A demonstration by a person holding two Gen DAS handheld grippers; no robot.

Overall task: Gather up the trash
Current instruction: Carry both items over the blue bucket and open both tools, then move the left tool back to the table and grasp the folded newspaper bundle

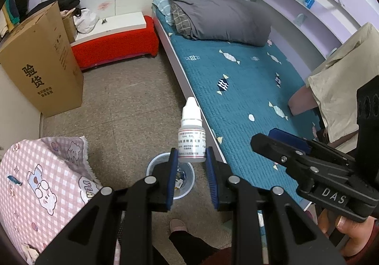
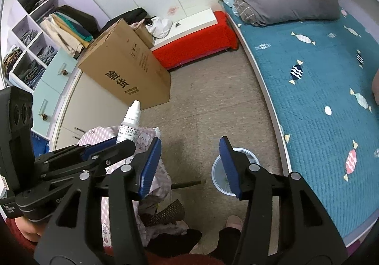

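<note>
My left gripper (image 1: 191, 158) is shut on a small white dropper bottle (image 1: 191, 133), held upright in the air right over a small round trash bin (image 1: 151, 165) on the floor. The bin has a white rim, a clear liner and some scraps inside. The bottle (image 2: 129, 123) also shows in the right wrist view, at the tip of the left gripper. My right gripper (image 2: 189, 149) is open and empty, above the floor, with the trash bin (image 2: 216, 170) just behind its right finger. The right gripper (image 1: 267, 141) also shows in the left wrist view, to the right over the bed edge.
A bed with a teal quilted cover (image 1: 248, 89) and a grey duvet (image 1: 220, 14) runs along the right. A pink checked cushion (image 1: 40, 175) is at lower left. A tall cardboard box (image 1: 40, 61) and a red bench (image 1: 118, 44) stand across the floor. My feet (image 1: 177, 226) are below.
</note>
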